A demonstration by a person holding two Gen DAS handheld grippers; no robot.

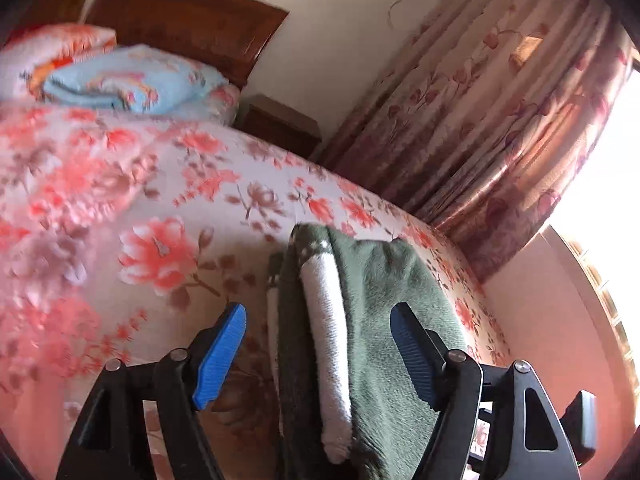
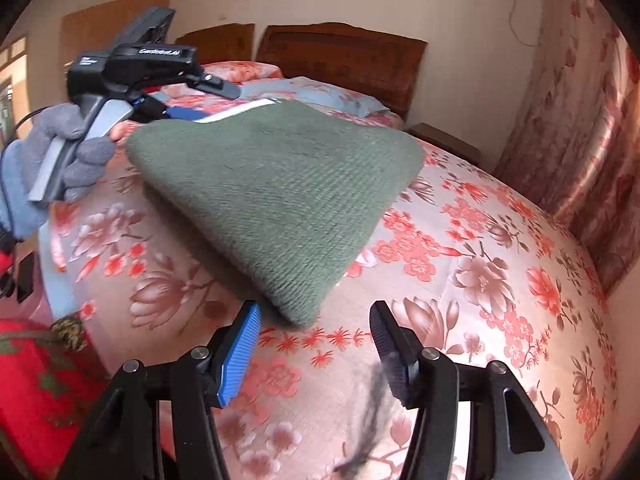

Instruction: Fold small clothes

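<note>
- Between the 2 blue pads of the left gripper (image 1: pixel 318 354), a folded green garment (image 1: pixel 372 320) with a white rolled band (image 1: pixel 326 344) is lying on the floral bedspread (image 1: pixel 132 216); the jaws are standing wide apart, and whether a pad is touching the cloth is unclear.
- Ahead of the right gripper (image 2: pixel 316 346), its jaws also spread with nothing between them, the same green garment (image 2: pixel 276 196) is resting just beyond the fingertips.
- Left of it, a gloved hand (image 2: pixel 60 156) is gripping the left gripper's handle.
- Beyond both claws, pillows (image 1: pixel 132 80) are sitting against a wooden headboard (image 2: pixel 344 56).
</note>
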